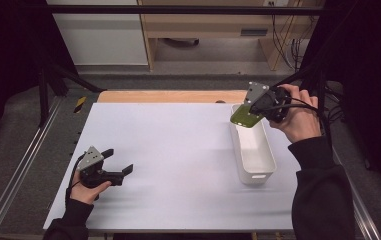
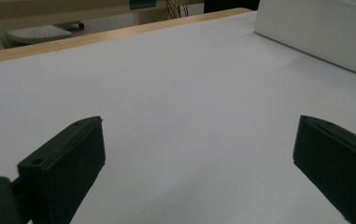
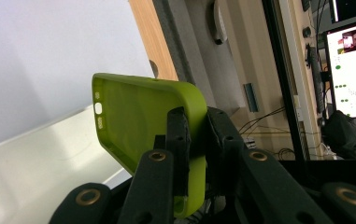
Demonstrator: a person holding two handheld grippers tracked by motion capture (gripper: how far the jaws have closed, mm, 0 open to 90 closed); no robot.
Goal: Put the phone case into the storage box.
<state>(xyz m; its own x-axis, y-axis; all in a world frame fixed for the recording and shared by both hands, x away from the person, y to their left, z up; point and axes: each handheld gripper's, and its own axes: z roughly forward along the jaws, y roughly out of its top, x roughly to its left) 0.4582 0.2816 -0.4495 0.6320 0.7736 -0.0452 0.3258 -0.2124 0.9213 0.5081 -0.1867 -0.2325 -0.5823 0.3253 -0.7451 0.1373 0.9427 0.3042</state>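
A lime-green phone case (image 1: pixel 245 117) hangs in the air over the far end of a long white bin (image 1: pixel 253 148) at the table's right. My right gripper (image 1: pixel 259 108) is shut on the case's edge; in the right gripper view the green phone case (image 3: pixel 138 121) sits pinched between the two black jaws, with the white bin (image 3: pixel 35 158) below it. Near the table's front left, my left gripper (image 1: pixel 119 160) rests low on the white tabletop (image 1: pixel 168 150), jaws wide apart and nothing between them. The left gripper (image 2: pixel 199 154) faces bare white table.
A wooden strip (image 1: pixel 173 96) runs along the table's far edge. Metal rails (image 1: pixel 23 160) flank the table on the left. The bin's white wall (image 2: pixel 316 32) shows at the upper right of the left gripper view. A lit monitor (image 3: pixel 353 65) stands off to the side.
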